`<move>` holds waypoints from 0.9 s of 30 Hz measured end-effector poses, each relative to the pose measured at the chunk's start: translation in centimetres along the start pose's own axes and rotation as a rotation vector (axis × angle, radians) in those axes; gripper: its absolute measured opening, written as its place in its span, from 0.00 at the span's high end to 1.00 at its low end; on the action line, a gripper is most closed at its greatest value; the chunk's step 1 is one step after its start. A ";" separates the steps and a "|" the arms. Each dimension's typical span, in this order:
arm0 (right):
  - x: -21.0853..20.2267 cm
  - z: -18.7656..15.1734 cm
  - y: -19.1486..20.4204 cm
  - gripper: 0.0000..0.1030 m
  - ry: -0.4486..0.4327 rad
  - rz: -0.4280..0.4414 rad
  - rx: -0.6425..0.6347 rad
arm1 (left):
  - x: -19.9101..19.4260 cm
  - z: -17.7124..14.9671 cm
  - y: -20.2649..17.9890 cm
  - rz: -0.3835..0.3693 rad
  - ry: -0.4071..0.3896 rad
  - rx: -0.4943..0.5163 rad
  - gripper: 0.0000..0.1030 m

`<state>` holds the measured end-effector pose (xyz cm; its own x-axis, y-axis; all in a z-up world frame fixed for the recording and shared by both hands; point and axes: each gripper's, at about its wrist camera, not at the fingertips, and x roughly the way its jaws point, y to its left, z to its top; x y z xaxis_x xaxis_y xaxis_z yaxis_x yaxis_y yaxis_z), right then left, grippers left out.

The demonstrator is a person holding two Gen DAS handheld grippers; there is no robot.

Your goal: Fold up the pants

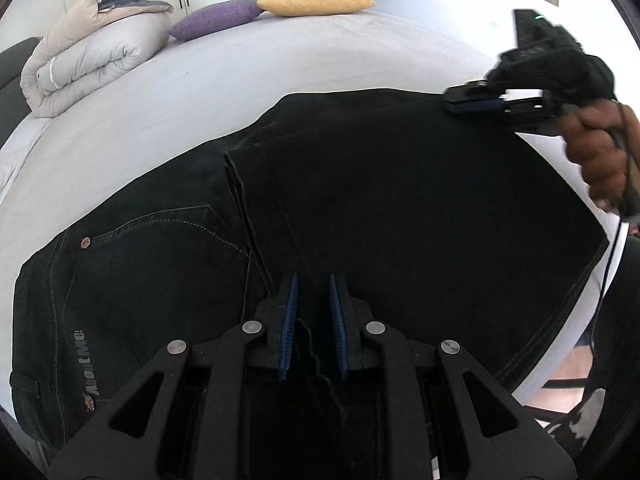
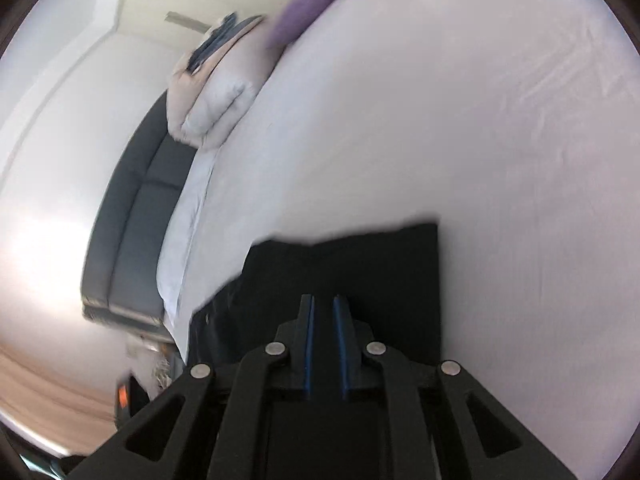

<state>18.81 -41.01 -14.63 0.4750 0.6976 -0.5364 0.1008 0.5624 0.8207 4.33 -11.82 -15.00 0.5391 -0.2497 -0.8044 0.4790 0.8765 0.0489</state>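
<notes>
Black jeans [image 1: 360, 208] lie folded on a white bed [image 1: 280, 60], the waistband and pocket at the left, the legs laid over toward the right. My left gripper [image 1: 313, 280] hovers just above the middle of the jeans with its blue-padded jaws slightly apart and nothing between them. My right gripper [image 1: 452, 102] shows in the left wrist view at the far right edge of the jeans, held sideways in a hand. In the right wrist view the right gripper [image 2: 323, 300] is slightly open over the jeans [image 2: 360, 264] and holds nothing.
A rolled duvet [image 1: 88, 56] lies at the far left of the bed, with a purple pillow [image 1: 216, 18] and a yellow pillow [image 1: 316, 0] at the head. A dark sofa [image 2: 136, 216] stands beside the bed. The bed's near edge [image 1: 560, 344] is at the right.
</notes>
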 end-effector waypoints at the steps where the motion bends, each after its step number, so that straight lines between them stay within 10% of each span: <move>1: 0.4 -0.1 -0.4 1.00 0.015 -0.019 0.012 | 0.1 0.0 0.3 -0.007 0.005 -0.012 0.84; 18: -3.9 -14.5 0.3 0.99 0.114 0.023 -0.002 | -1.1 -2.2 2.9 -0.044 -0.047 -0.061 0.85; 27: -3.5 -15.8 -1.1 1.00 0.062 0.044 -0.028 | -1.7 -3.2 4.0 -0.059 -0.086 -0.097 0.84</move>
<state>3.17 -37.03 -16.71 0.4231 0.7476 -0.5118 0.0558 0.5423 0.8383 3.12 -6.58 -15.37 0.5709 -0.3329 -0.7505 0.4446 0.8938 -0.0583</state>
